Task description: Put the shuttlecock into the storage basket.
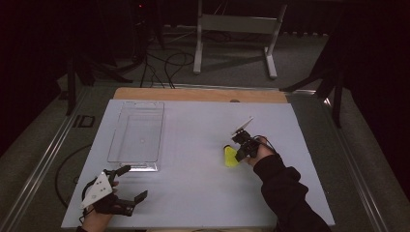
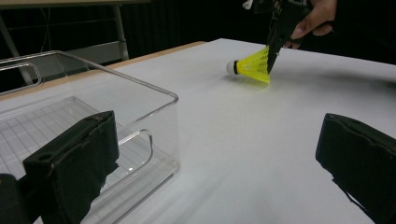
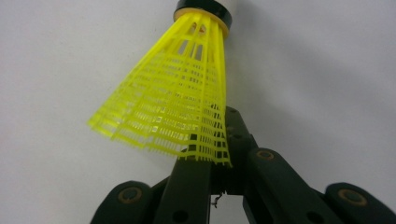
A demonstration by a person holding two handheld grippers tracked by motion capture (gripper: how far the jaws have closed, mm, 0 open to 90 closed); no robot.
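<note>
A yellow plastic shuttlecock (image 1: pixel 231 157) with a dark-rimmed white cork lies on its side on the white table top (image 1: pixel 203 193), right of centre. My right gripper (image 1: pixel 240 153) is shut on the edge of its mesh skirt. In the right gripper view the jaws (image 3: pixel 212 154) pinch the skirt's rim of the shuttlecock (image 3: pixel 177 93), cork pointing away. In the left gripper view the shuttlecock (image 2: pixel 252 65) and right gripper (image 2: pixel 272 58) show far off. My left gripper (image 1: pixel 135 182) rests open at the near left; nothing is between its jaws (image 2: pixel 219 154).
A clear plastic bin (image 1: pixel 138 104) stands empty at the left of the table, its near corner (image 2: pixel 173 95) just ahead of my left gripper. A wooden strip (image 1: pixel 198 94) runs along the far edge. Beyond it are a white stand (image 1: pixel 237 24) and floor cables (image 1: pixel 164 63).
</note>
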